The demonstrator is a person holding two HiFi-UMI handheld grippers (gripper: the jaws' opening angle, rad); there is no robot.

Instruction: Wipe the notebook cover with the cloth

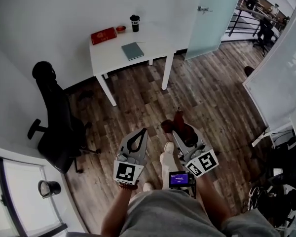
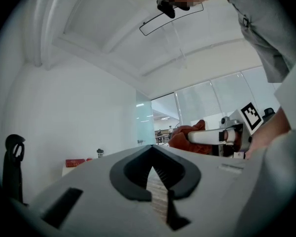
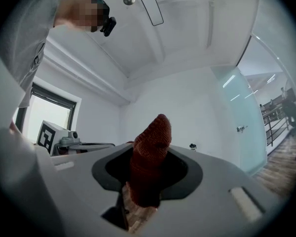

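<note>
Near field, head view: the person's hands hold both grippers side by side over the wood floor point(image 1: 212, 102), apart from each other and pointing toward the far wall.

Left gripper point(image 1: 140, 134): fingers point(image 2: 180, 177) drawn together with only a thin slit between the tips. Nothing in them.

Right gripper point(image 1: 182, 132): fingers clamped on the cloth point(image 3: 149, 158), a rust-red knitted piece. It stands up out of the fingers in a bunched peak and hangs a little below them. In the left gripper view it shows as a red bundle at the right gripper's tip.

Mid field: black office chair point(image 1: 56, 117) on the floor at left, near the table's left front leg.

Far field: white table point(image 1: 111, 58) against the wall. The notebook point(image 1: 132, 50), grey-green cover, closed, lies flat on the table's right half. It is well apart from both grippers and from the cloth. Behind it, along the wall: red box point(image 1: 103, 35), small red dish point(image 1: 120, 29), dark cup point(image 1: 134, 23). Frosted glass door point(image 1: 207, 19) right of the table.
</note>
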